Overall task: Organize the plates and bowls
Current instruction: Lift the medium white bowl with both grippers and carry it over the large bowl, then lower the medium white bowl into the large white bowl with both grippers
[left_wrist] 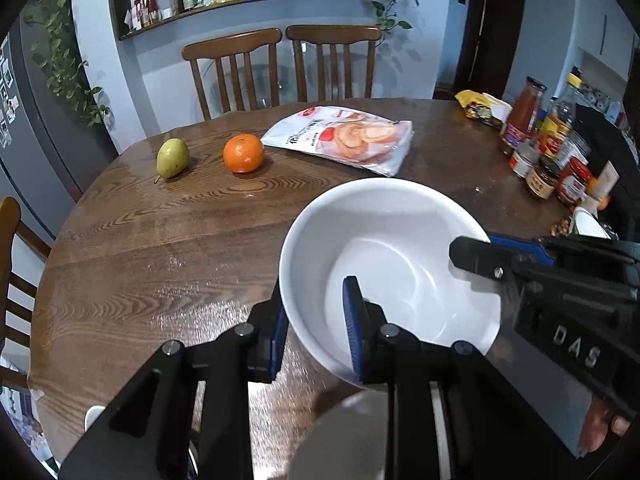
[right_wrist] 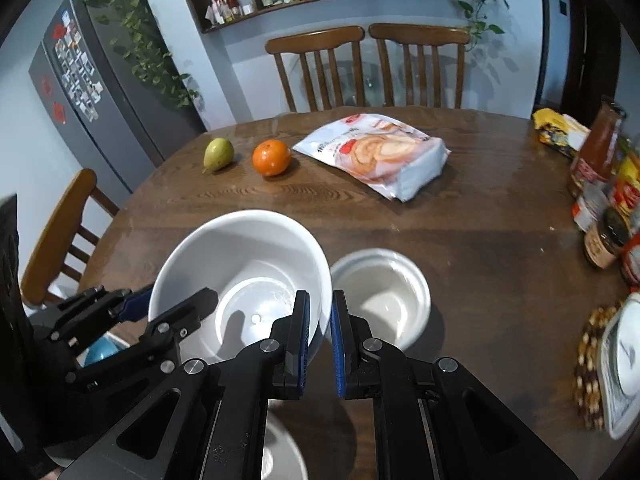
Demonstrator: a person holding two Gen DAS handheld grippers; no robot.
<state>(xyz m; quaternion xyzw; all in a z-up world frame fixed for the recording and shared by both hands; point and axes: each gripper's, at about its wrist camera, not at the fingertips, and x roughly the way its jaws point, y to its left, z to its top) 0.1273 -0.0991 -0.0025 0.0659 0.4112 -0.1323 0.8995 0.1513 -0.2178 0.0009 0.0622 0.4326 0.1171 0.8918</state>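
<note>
Above the wooden table [left_wrist: 160,260], apparently lifted clear of the surface: large white bowl [left_wrist: 392,248], empty. Pinched at one rim by the left gripper [left_wrist: 316,300] and at the opposite rim by the right gripper [right_wrist: 320,300], both clamped on the wall with one pad inside and one outside. Just beside it, standing on the table: small white bowl [right_wrist: 380,296], also empty.

Judged to be a two-handed carry toward a stacking spot. Keep both hands moving together and at one height, so that the rim stays level and neither pinch twists. Avoid pressing the hands toward each other. Steer clear of the small bowl's rim and of the jars [right_wrist: 600,240] at the right edge. Lower slowly, seat the base flat, and only then loosen both grips.
</note>
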